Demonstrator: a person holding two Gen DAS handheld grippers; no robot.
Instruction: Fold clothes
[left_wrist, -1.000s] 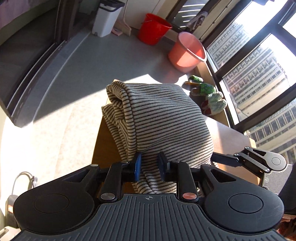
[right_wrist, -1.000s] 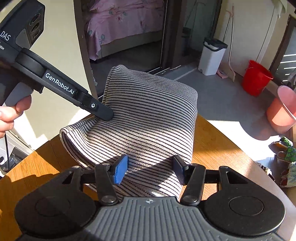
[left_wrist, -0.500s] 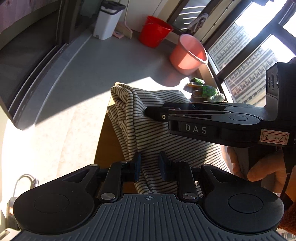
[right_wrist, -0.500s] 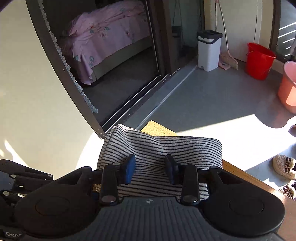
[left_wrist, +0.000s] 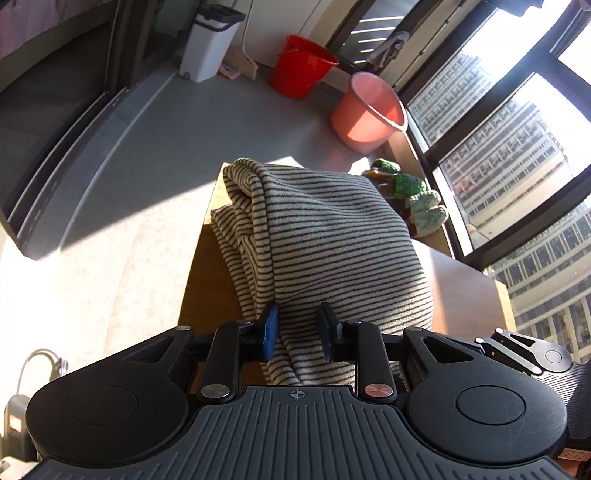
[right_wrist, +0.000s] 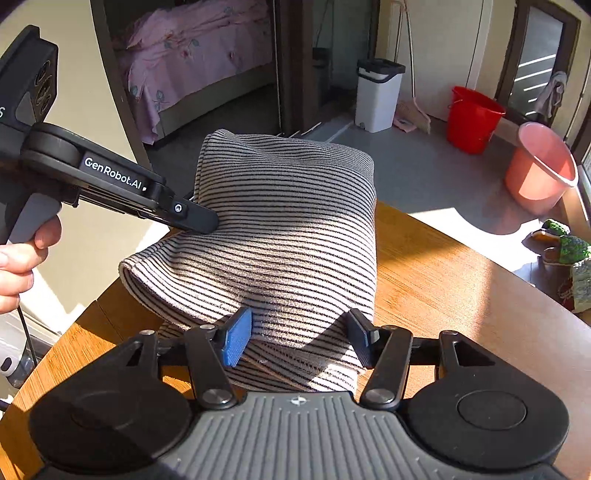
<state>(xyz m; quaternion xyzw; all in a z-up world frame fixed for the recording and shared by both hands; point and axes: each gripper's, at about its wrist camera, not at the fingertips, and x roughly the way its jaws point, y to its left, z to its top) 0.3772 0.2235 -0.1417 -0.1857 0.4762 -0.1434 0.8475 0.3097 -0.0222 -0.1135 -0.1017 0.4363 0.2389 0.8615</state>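
A folded beige garment with thin dark stripes (left_wrist: 332, 240) lies in a thick bundle on the wooden table (left_wrist: 199, 280). My left gripper (left_wrist: 297, 332) is shut on a fold at the bundle's near edge, with cloth filling the gap between its blue pads. In the right wrist view the garment (right_wrist: 288, 229) stretches away from me, and the left gripper (right_wrist: 207, 223) meets its left side, held by a hand (right_wrist: 18, 266). My right gripper (right_wrist: 295, 339) stands wide open over the bundle's near end, gripping nothing. Part of the right gripper (left_wrist: 524, 350) shows at the lower right of the left wrist view.
The table (right_wrist: 443, 280) ends close behind the garment, with grey floor beyond. On the floor stand a red bucket (left_wrist: 301, 66), a pink bucket (left_wrist: 369, 114) and a white bin (left_wrist: 208, 44). Knitted slippers (left_wrist: 410, 192) lie by the window. A bed (right_wrist: 192, 62) shows through a doorway.
Half a second ago the right gripper reached across the garment with its jaws narrower. It has since drawn back to the bundle's near end and opened wide. The left gripper keeps its hold.
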